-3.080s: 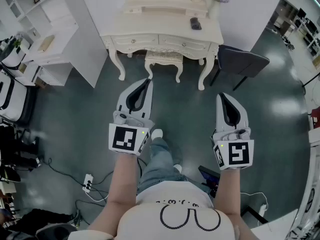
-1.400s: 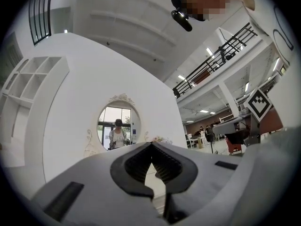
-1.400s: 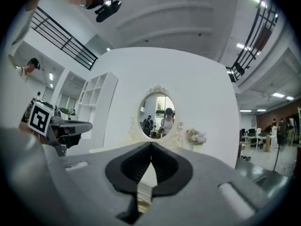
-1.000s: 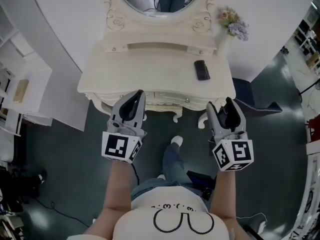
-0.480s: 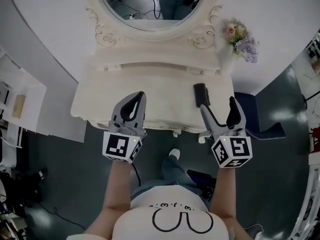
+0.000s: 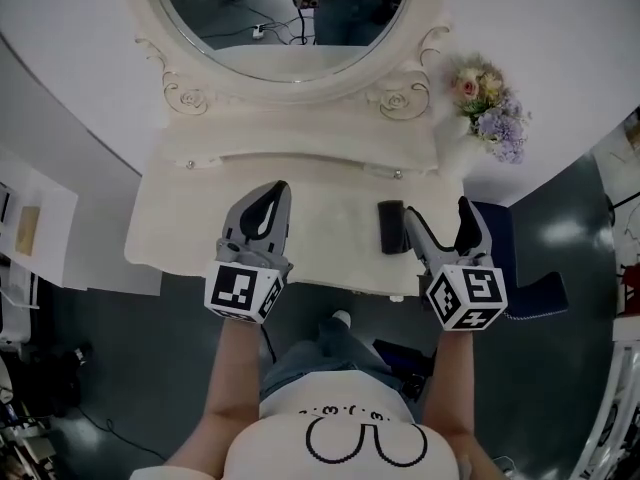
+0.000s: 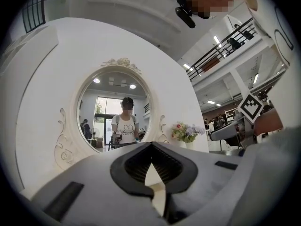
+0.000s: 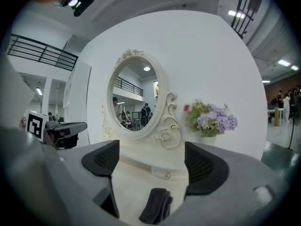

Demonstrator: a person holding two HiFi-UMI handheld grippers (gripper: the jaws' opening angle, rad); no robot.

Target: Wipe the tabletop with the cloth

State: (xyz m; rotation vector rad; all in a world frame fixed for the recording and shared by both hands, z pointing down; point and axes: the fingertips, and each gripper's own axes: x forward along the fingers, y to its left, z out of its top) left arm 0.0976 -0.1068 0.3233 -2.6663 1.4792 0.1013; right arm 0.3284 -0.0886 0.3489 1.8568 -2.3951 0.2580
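Observation:
A dark folded cloth (image 6: 391, 227) lies on the cream dressing table (image 6: 200, 228), towards its right front. My right gripper (image 6: 438, 211) hangs over the table's right front corner. Its jaws have just been opening and now stand wide apart with nothing held. In the right gripper view the cloth (image 8: 156, 205) shows low between the open right gripper (image 8: 153, 161); no pad touches it. My left gripper (image 6: 272, 193) is shut and empty over the table's middle front. In its own view the left gripper (image 7: 151, 144) has its tips together.
An oval mirror (image 6: 285, 18) rises at the table's back. A vase of flowers (image 6: 487, 108) stands at the back right corner. A dark chair (image 6: 525, 288) sits on the floor to the right, white shelving (image 6: 30, 223) to the left.
The person has walked up to the table, so both grippers now reach over its front edge. The right jaws are wider than one second ago. The left gripper stays shut.

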